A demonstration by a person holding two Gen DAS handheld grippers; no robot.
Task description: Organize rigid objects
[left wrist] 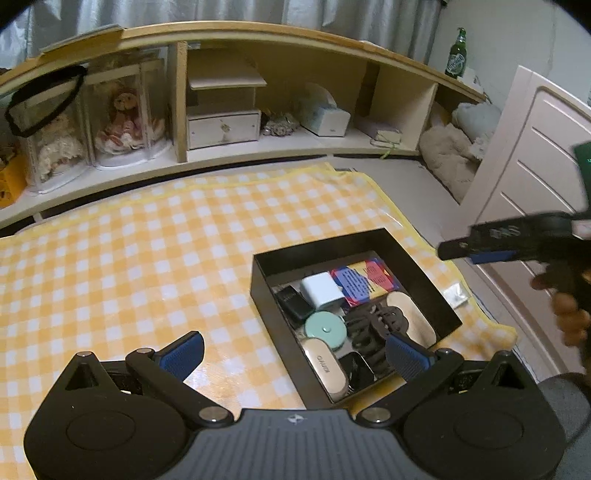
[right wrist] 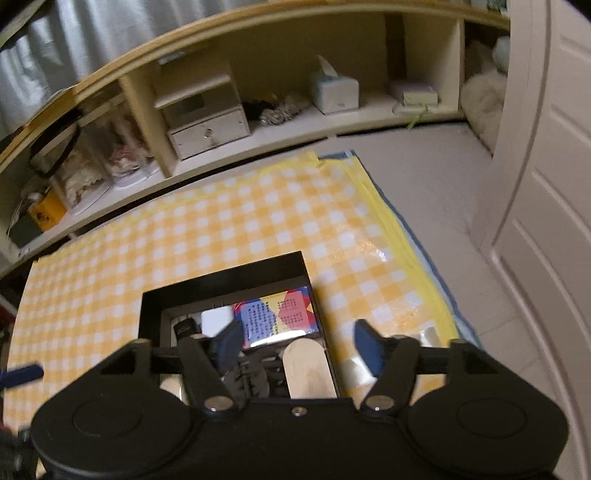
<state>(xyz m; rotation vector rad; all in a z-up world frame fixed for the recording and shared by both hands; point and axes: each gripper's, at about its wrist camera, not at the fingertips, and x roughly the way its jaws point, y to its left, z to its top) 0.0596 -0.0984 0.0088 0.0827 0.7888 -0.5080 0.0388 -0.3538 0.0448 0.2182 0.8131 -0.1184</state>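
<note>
An open black box (left wrist: 424, 280) sits on the yellow checked cloth (left wrist: 147, 258). Inside lie a white charger (left wrist: 321, 293), a colourful card pack (left wrist: 364, 280), a mint round case (left wrist: 325, 328), two beige oblong cases (left wrist: 327, 369), tangled black bands (left wrist: 373, 328) and small black items. My left gripper (left wrist: 295, 352) stands open over the box's near left corner, empty. In the right wrist view my right gripper (right wrist: 299, 343) is open above the box (right wrist: 221, 280), with nothing between its pads; below it show the card pack (right wrist: 280, 314) and a beige case (right wrist: 306, 365). A hand holds that right gripper (left wrist: 458, 249) at the left wrist view's right edge.
A low wooden shelf unit (left wrist: 258, 33) runs behind the cloth, holding doll cases (left wrist: 122, 118), a small drawer box (left wrist: 221, 127) and a tissue box (left wrist: 325, 116). A green bottle (left wrist: 457, 55) stands on top. A pale door (left wrist: 535, 155) is at the right, beside bare floor (right wrist: 424, 184).
</note>
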